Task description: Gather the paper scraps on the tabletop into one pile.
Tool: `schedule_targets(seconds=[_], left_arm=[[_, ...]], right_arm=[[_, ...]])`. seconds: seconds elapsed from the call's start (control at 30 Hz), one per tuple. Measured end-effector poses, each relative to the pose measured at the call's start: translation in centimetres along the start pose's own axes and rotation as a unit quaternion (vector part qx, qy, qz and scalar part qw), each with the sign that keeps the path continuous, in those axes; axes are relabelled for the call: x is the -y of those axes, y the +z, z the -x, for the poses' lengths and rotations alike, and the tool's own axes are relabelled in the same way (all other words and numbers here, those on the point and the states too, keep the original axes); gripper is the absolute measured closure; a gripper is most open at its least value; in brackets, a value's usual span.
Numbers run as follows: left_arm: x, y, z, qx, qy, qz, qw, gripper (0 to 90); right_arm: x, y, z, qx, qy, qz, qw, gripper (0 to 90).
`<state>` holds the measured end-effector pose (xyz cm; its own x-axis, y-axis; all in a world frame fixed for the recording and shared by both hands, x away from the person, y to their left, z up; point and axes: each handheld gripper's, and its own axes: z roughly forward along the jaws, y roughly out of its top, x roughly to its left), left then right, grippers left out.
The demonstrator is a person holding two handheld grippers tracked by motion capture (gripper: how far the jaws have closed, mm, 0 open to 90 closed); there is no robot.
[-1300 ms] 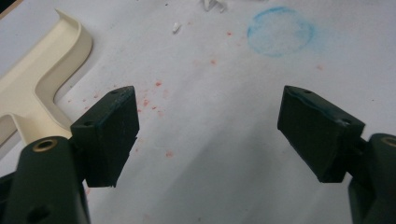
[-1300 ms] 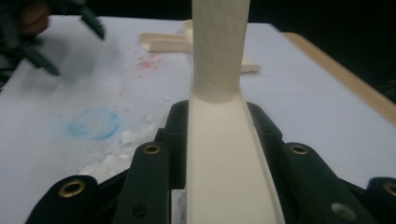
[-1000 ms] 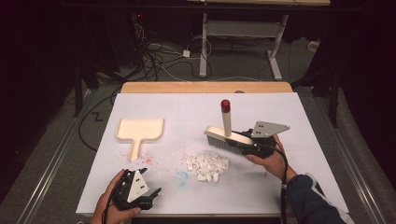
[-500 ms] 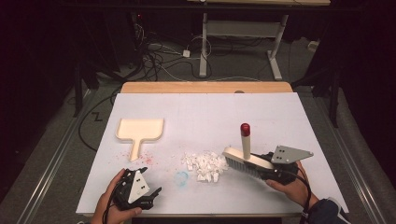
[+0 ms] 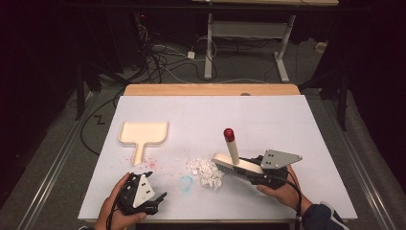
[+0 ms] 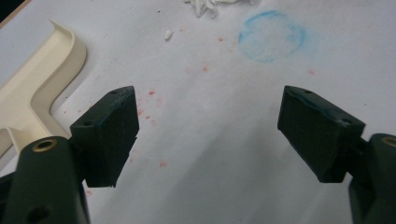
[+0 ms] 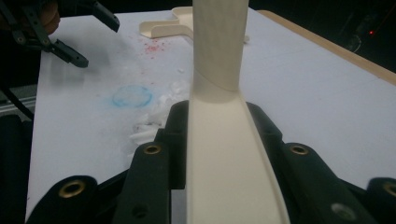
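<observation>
Right gripper clamped on the cream brush, jaws pressed against both sides of its back, as seen from the right gripper view, where the brush runs straight up between the two black jaws and its handle rises out of the top edge. Held low over the near right part of the table, bristles down, head tilted, handle standing up and leaning slightly left, capped by a red tip. Bristle edge just beside the heap of white scraps, at its right side; touching or not cannot be told. Scraps piled near the middle of the near edge, with a faint blue ring drawn on the table just to their left. Same ring ahead of the left jaws, a little to the right, and a few scraps at the top edge of that view. Left gripper spread wide, holding nothing, resting in the hand at the near left edge, jaws pointing toward the ring. Cream dustpan flat on the left part of the table, well apart from the scraps, pan away from the person and handle pointing back toward the left gripper. Pan's handle and rim just left of the left jaw. Red specks scattered on the table beside the dustpan handle, between it and the ring.
</observation>
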<state>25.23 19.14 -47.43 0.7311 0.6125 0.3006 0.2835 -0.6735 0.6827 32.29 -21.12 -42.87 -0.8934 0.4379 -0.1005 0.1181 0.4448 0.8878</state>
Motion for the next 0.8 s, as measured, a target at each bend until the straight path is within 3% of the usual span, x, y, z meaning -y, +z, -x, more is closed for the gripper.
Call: schedule_targets(seconds=[0.3,0.43,0.5,0.57,0.67,0.8], left_arm=[[0.0,-0.3,0.0,-0.004,-0.002,0.003,1.0,19.6],[0.0,-0.2,0.0,-0.003,-0.001,0.001,1.0,19.6],[0.0,-0.2,0.0,-0.004,0.0,0.003,1.0,19.6],[0.0,-0.2,0.0,-0.006,0.001,0.002,1.0,19.6],[0.0,-0.4,0.0,-0.008,0.0,0.003,1.0,19.6],[0.0,-0.4,0.0,-0.009,0.001,0.002,1.0,19.6]], right_arm=[[0.9,-3.7,0.9,0.029,0.024,0.008,0.9992,68.0],[2.3,-4.0,2.0,0.078,0.023,-0.02,0.9965,68.0],[2.7,-4.0,2.5,0.08,0.039,-0.02,0.9958,67.9],[3.0,-3.9,2.8,0.094,0.036,-0.038,0.9942,67.6],[3.2,-3.7,2.9,0.075,0.044,-0.056,0.9946,67.7],[2.8,-3.4,2.7,0.069,0.047,-0.075,0.9936,67.1]])
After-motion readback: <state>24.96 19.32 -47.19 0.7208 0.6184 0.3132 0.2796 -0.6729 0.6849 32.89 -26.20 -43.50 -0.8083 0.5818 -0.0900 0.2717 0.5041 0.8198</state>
